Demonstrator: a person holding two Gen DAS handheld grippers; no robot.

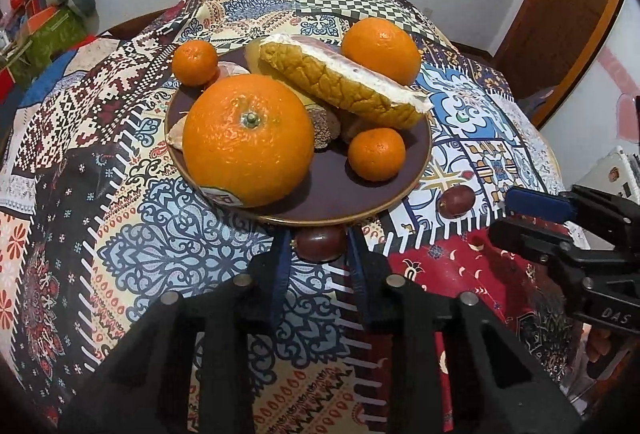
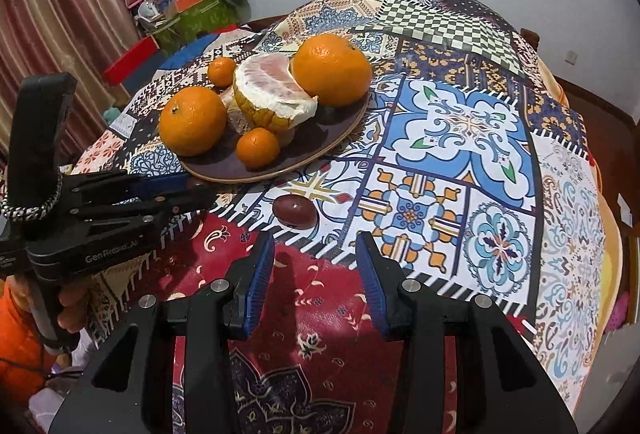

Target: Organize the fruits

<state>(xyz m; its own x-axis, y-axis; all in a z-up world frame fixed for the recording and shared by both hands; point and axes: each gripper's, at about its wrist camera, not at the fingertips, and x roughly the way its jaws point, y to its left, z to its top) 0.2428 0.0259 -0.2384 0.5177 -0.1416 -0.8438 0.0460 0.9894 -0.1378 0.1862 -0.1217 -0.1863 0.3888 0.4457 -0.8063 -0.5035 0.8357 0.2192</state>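
Two wrist views of a tabletop [image 2: 460, 138] draped in a patchwork-printed cloth, with a round dark-purple plate [image 1: 352, 190] rimmed in gold near its middle.

**Progress.** Most of the fruit already lies on the plate. Two small dark-red round fruits, likely plums or grapes, lie on the cloth outside it. One dark-red fruit [image 1: 322, 243] sits just in front of the plate's near rim, between the blue-padded jaws of the left gripper [image 1: 320, 254], which are clenched on it. The other dark-red fruit [image 2: 295, 211] lies near the plate, just ahead of the right gripper [image 2: 316, 266], whose jaws stand released around bare cloth, touching nothing. As a judgement, the task is well advanced: what remains is to carry these two fruits onto the plate.

**Count on the plate.**
- Large oranges: two, the near one [image 1: 248, 140] with a sticker at its base, the far one [image 1: 380, 50] at the back rim.
- Small mandarins: two, one [image 1: 376, 154] at the front right; the other [image 1: 195, 63] at the back left edge, where it cannot be told whether it rests on the plate or the cloth.
- Partly peeled pomelo [image 2: 276, 98] with yellow-green rind and pink flesh: one.
- Loose pale segments and a dark speckled item beneath the pomelo: too hidden to count.

**Off the plate.** Dark-red fruits: two.
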